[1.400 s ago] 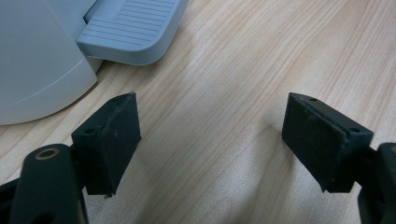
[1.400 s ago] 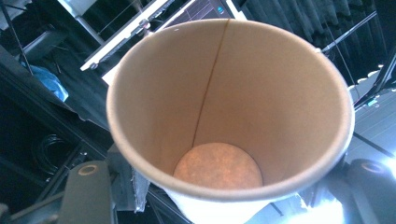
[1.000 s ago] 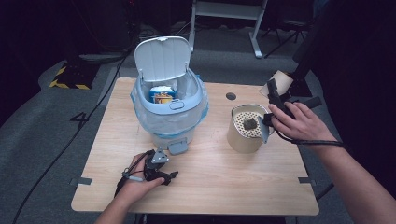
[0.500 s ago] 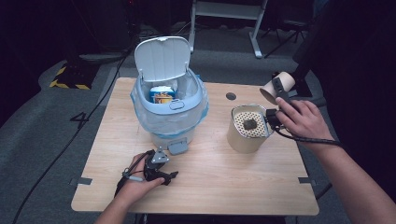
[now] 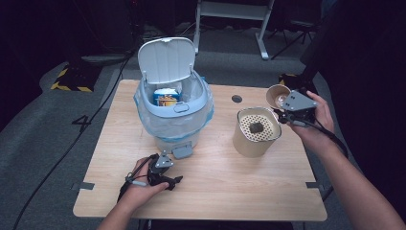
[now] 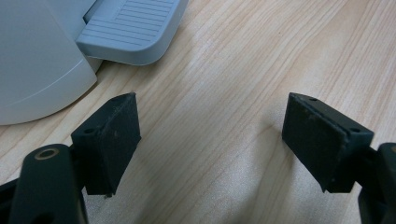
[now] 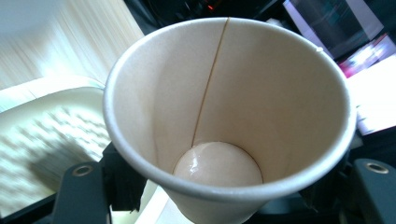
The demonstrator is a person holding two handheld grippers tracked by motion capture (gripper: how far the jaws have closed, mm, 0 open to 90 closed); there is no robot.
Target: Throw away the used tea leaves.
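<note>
Presently the right gripper (image 5: pixel 287 106) is pinching a paper cup (image 7: pixel 229 121) between its jaws, holding it tilted just right of the beige canister (image 5: pixel 256 132). Left of that canister, near the bin's pedal (image 6: pixel 128 30), the left gripper (image 6: pixel 210 144) is resting, jaws spread wide over bare table (image 6: pixel 224 70), gripping nothing.

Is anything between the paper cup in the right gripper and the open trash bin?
Yes. The beige strainer canister stands on the table between the paper cup, held in the right gripper, and the trash bin, whose lid is up.
</note>
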